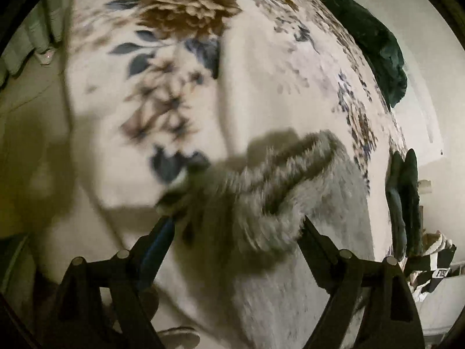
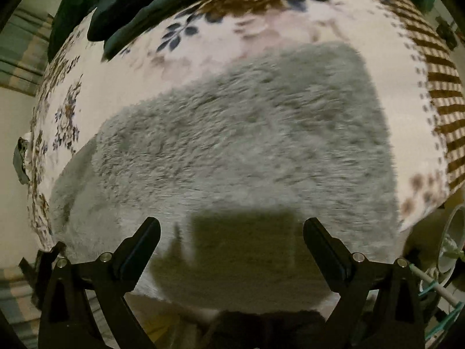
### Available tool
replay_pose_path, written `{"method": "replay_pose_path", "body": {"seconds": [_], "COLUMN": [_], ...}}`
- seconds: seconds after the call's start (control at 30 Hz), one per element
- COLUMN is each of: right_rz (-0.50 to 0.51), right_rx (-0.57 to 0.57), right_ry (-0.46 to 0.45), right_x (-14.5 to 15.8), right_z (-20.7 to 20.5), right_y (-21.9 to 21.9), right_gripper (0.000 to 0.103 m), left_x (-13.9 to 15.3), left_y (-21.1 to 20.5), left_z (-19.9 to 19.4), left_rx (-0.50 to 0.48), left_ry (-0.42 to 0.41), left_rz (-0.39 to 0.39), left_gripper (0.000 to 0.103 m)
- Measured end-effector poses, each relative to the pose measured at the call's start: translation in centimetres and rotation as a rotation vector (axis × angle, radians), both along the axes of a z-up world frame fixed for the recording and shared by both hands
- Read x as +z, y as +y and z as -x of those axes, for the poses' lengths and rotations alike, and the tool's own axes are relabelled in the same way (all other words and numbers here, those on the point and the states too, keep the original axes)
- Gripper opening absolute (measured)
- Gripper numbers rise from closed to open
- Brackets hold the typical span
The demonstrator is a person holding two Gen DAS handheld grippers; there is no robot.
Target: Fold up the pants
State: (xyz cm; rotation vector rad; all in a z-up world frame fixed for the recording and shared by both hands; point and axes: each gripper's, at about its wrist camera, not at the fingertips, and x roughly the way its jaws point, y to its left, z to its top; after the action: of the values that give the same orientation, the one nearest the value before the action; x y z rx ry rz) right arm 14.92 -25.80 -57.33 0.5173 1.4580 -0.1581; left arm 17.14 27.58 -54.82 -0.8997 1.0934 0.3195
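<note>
The pants are fluffy grey fleece, lying folded in a broad block on a floral bed cover. In the left wrist view a bunched fold of the grey pants sits between the fingers of my left gripper, whose jaws stand wide apart around the cloth without pinching it. My right gripper is open and empty, hovering just above the near edge of the pants and casting a dark shadow on them.
Dark green clothing lies at the far edge of the bed, and it also shows in the left wrist view. The bed's edge falls off to the left. A striped border marks the cover's right side.
</note>
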Motion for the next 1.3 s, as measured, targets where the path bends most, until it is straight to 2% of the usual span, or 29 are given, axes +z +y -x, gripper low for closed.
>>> {"method": "replay_pose_path", "body": {"seconds": [0.07,0.1,0.13,0.2,0.33,0.5,0.57,0.63,0.73,0.8,0.9,0.97,1.1,1.23,1.3], "right_rz": [-0.009,-0.012,-0.009,0.001,-0.001,-0.039,-0.057,-0.081,-0.109,-0.123,-0.124,-0.111,-0.092,-0.051,-0.039], "right_rx": [-0.007,-0.007,-0.005,0.001,0.0,-0.034,-0.057,-0.084,-0.14,-0.184,-0.246,-0.297,-0.407,-0.484,-0.506], "right_ry": [0.009,0.01,0.012,0.014,0.0,-0.034,-0.052,-0.069,-0.097,-0.113,-0.125,-0.125,-0.111,-0.088,-0.078], "right_x": [-0.4,-0.7,-0.8,-0.9,-0.9,-0.2,0.3,0.9,2.3,3.3,4.5,5.1,5.4,5.6,5.5], "right_z": [-0.5,-0.7,-1.0,-1.2,-1.4,-0.4,0.3,1.3,3.0,4.4,6.9,9.1,13.4,17.1,18.3], "right_y": [0.5,0.8,1.0,1.3,1.5,-0.1,-1.2,-2.7,-5.6,-7.9,-11.9,-15.1,-21.1,-25.8,-27.4], "right_gripper": [0.1,0.1,0.1,0.1,0.1,0.1,0.1,0.1,0.1,0.1,0.1,0.1,0.1,0.1,0.1], "left_x": [-0.6,-0.6,-0.3,1.1,5.9,13.9,17.2,20.6,23.9,24.9,24.6,23.6,19.5,15.9,13.9], "left_y": [0.0,-0.2,-0.3,-1.1,-2.9,-7.5,-10.4,-14.5,-21.1,-26.6,-34.6,-39.6,-48.5,-54.0,-56.0], "left_z": [-1.0,-1.6,-1.7,-1.9,-1.1,-0.9,-0.8,-1.0,-1.0,-0.8,0.2,1.0,2.8,4.5,4.9], "left_rx": [-0.02,-0.043,-0.06,-0.085,-0.13,-0.213,-0.269,-0.344,-0.467,-0.564,-0.688,-0.767,-0.923,-1.076,-1.149], "left_ry": [-0.017,-0.05,-0.054,-0.111,-0.215,-0.351,-0.398,-0.458,-0.52,-0.544,-0.541,-0.522,-0.443,-0.366,-0.268], "left_rz": [0.004,0.014,-0.005,-0.048,-0.134,-0.148,-0.158,-0.137,-0.104,-0.094,-0.04,-0.029,-0.01,-0.063,-0.104], "left_gripper": [0.071,0.048,0.033,0.026,0.023,0.023,0.023,0.023,0.022,0.022,0.022,0.022,0.022,0.024,0.027]}}
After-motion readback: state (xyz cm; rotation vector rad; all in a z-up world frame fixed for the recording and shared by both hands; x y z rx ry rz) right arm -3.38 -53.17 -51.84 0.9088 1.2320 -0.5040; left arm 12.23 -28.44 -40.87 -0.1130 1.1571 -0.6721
